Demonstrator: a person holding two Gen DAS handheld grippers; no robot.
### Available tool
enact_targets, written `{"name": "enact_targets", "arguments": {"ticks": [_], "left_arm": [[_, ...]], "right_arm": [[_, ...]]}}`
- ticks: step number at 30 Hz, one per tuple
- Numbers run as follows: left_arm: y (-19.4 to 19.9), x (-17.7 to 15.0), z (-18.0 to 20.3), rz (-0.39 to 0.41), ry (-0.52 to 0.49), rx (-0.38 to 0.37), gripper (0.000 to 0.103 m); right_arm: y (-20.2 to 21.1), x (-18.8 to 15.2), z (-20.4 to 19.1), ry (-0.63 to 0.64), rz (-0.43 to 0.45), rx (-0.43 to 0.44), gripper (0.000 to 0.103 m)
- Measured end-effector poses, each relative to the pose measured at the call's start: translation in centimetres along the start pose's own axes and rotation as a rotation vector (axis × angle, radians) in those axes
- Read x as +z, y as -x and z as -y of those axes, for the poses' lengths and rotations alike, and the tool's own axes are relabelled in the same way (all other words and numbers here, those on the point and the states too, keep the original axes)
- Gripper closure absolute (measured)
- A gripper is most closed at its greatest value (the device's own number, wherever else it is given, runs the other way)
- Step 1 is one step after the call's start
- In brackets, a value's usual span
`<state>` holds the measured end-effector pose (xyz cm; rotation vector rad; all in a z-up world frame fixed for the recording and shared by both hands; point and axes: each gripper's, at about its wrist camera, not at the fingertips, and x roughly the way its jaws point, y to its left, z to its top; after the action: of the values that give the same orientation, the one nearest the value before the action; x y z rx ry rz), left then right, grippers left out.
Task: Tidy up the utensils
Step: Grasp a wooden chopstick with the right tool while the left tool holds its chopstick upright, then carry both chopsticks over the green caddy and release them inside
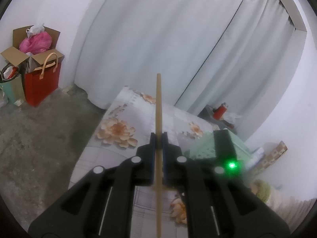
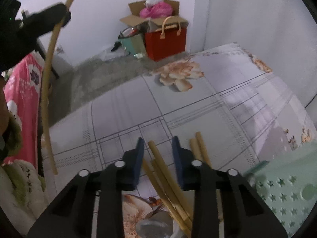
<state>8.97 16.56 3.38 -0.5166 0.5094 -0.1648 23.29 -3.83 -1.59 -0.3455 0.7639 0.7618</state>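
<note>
So the left gripper (image 1: 158, 138) is clamped tight on a single wooden stick (image 1: 159, 119), holding it about mid-length so it pokes out past the fingertips and back toward the camera. It's tilted a bit downward over the flower-print sheet (image 1: 126, 123).

The right gripper (image 2: 157, 144) points down more steeply at that same sheet (image 2: 198, 103), jaws partly apart with nothing pinched. A bunch of sticks (image 2: 168, 180) lies on the sheet right under it: a few run between the blue pads (image 2: 138, 158) without touching them, and two more sit just outside the right pad.

Only the right view shows that loose bunch, plus a mint green basket (image 2: 287, 194) with star cutouts just beside it. It also catches the left gripper (image 2: 59, 15) from the side, up high with its stick (image 2: 46, 91) hanging down.

Farther past the sheet, both views show a red gift bag (image 2: 165, 41) and cardboard box (image 2: 154, 17) on the floor. Only the left view gets the grey curtain (image 1: 158, 39).
</note>
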Motion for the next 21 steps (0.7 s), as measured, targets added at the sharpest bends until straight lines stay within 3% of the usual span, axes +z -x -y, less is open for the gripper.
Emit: {"name": "enact_targets", "arguments": {"ticks": [5,9,16,21], "left_arm": [[-0.1,0.2,-0.2,0.001,0.002,-0.003,0.098],[-0.1,0.4,-0.1,0.004,-0.001,-0.014,0.098],[0.1,1.4,1.5,0.029,-0.04,-0.056,0.098],[-0.4,1.9,3.6,0.034,-0.074,-0.098,0.098]], "right_arm": [[-0.2,0.1,-0.2,0.011,0.009,-0.024,0.091],[2.2,0.2,0.2,-0.01,0.075,-0.066,0.094],[12.3,-1.6,2.2,-0.142,0.308,-0.189,0.096],[19.6,-4.7,2.8,-0.245,0.471,-0.306,0.097]]}}
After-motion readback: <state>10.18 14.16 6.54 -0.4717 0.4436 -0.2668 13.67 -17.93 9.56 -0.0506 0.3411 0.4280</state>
